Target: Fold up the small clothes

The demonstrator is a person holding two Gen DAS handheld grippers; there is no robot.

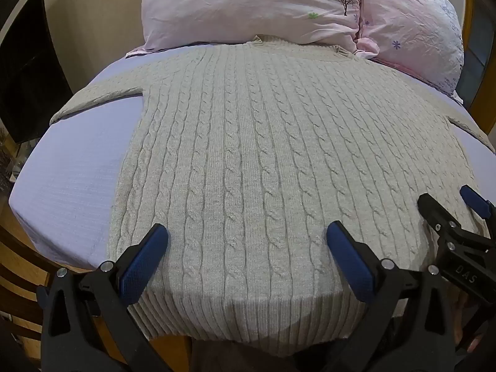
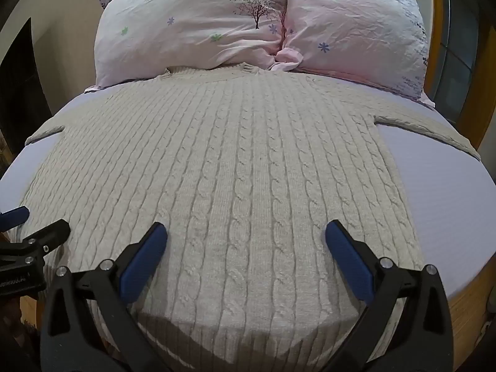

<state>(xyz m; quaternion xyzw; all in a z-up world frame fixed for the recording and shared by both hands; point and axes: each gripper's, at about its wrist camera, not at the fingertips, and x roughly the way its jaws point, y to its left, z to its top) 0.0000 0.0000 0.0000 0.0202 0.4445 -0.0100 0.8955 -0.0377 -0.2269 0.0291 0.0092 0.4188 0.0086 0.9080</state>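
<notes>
A cream cable-knit sweater (image 1: pixel 248 142) lies flat on the bed, collar toward the pillows, sleeves spread to both sides, ribbed hem hanging over the near edge. It also fills the right wrist view (image 2: pixel 235 167). My left gripper (image 1: pixel 248 235) is open and empty, hovering above the hem on the left half. My right gripper (image 2: pixel 246 235) is open and empty above the hem on the right half. The right gripper shows at the right edge of the left wrist view (image 1: pixel 449 204). The left gripper's fingers (image 2: pixel 49 232) show at the left edge of the right wrist view.
A lilac sheet (image 1: pixel 77 173) covers the bed. Two pink flowered pillows (image 1: pixel 248 3) (image 2: pixel 356 28) lie at the far end, touching the sweater's collar. A wooden bed frame (image 2: pixel 465 303) rims the mattress. A dark cabinet (image 1: pixel 24 71) stands at the left.
</notes>
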